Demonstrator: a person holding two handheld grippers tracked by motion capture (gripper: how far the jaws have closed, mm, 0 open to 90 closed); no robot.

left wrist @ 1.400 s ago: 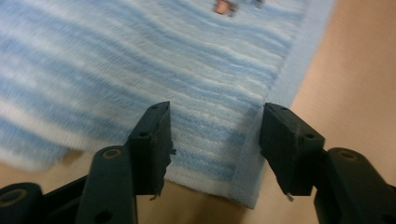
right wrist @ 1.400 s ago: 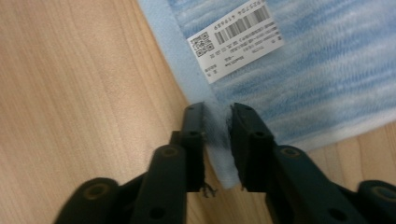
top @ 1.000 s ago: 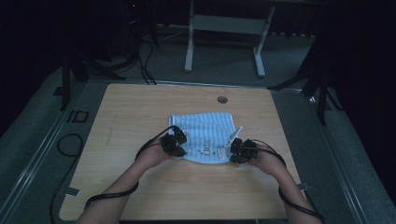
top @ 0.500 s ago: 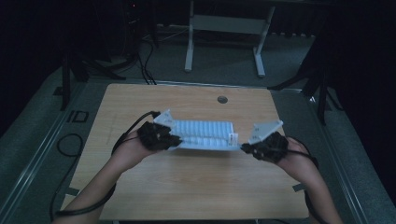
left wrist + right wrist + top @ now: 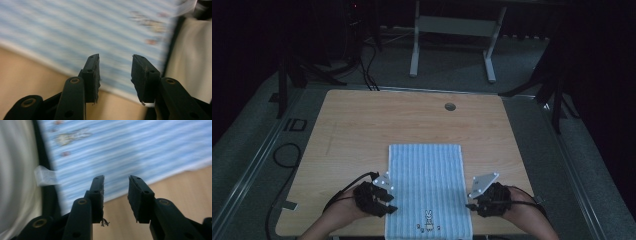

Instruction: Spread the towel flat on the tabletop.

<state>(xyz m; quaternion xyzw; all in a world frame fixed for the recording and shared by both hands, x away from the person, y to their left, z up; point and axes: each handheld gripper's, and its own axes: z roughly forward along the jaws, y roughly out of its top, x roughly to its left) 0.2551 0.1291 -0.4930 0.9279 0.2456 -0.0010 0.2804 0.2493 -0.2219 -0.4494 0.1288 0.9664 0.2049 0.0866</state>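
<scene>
One striped towel [image 5: 427, 185] flat, long axis toward the table's [image 5: 362, 125] far edge

A wooden table [image 5: 362, 130] is standing on grey floor [image 5: 257, 150]; a white stand [image 5: 452, 25] is sitting beyond its far edge.

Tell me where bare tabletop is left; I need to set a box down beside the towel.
Free: the far strip between the towel and the table's far edge, apart from a small hole; the wide patch left of the towel; a narrower one to its right. Crowded: the near edge, where both hand-held grippers flank the towel.
</scene>
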